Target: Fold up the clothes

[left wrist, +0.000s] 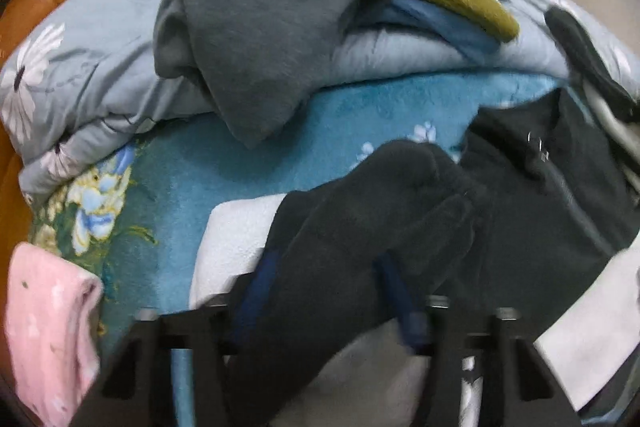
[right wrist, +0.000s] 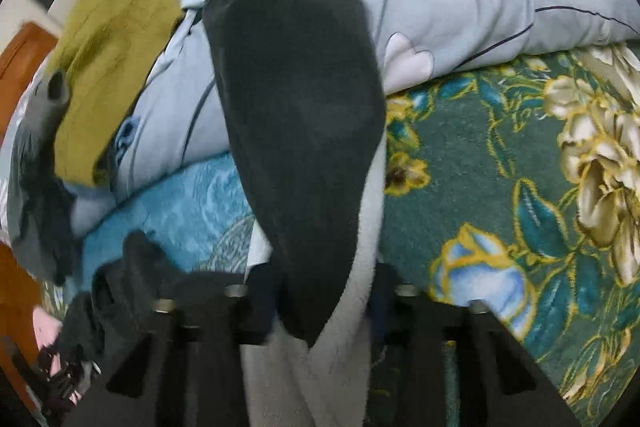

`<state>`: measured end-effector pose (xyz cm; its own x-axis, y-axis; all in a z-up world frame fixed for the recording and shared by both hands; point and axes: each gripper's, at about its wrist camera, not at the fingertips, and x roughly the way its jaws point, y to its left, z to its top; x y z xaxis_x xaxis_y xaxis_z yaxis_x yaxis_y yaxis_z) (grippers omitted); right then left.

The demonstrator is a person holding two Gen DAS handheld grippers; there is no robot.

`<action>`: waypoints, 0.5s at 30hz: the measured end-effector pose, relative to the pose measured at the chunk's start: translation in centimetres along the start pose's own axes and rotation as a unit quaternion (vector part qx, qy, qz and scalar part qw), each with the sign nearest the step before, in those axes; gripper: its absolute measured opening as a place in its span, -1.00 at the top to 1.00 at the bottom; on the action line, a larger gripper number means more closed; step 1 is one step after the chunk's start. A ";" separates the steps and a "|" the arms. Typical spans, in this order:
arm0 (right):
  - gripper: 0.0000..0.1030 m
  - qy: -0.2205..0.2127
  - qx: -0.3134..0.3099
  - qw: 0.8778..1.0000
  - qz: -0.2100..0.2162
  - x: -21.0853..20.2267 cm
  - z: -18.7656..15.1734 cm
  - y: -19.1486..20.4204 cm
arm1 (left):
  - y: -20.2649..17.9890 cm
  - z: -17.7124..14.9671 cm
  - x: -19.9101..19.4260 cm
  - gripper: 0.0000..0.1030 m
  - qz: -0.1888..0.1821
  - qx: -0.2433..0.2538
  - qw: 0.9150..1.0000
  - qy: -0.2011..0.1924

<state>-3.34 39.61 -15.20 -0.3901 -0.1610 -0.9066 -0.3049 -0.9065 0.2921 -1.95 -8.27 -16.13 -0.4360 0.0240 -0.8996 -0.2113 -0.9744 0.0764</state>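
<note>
In the left wrist view, the left gripper (left wrist: 328,291) has its blue fingers (left wrist: 394,291) narrowed around a black fleece garment (left wrist: 360,227), which fills the gap and runs forward and right in soft folds; a zipper shows on its far right part. A white fleece lining (left wrist: 236,227) lies under it, by the left finger. Ahead lie a teal floral blanket (left wrist: 168,211), a pale blue quilt (left wrist: 80,75) and a grey garment (left wrist: 256,27). Motion blur hides whether the pads press.

In the right wrist view, the right gripper (right wrist: 324,291) has its fingers nearly closed on the same garment (right wrist: 296,107), hanging as a dark flap with a white underside. The fingertips are mostly covered by cloth.
</note>
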 end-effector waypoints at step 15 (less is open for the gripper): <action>0.72 -0.076 0.144 0.986 -0.019 -9.4 -5.8 -15.2 | 15.6 -8.6 -6.4 0.89 0.041 -0.301 0.950 -0.066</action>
<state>10.02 52.64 -12.86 -0.4936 -0.0490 -0.8683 -0.5469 -0.7588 0.3537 5.10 -25.56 -12.90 -0.5439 -0.0687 -0.8363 0.3499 -0.9244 -0.1516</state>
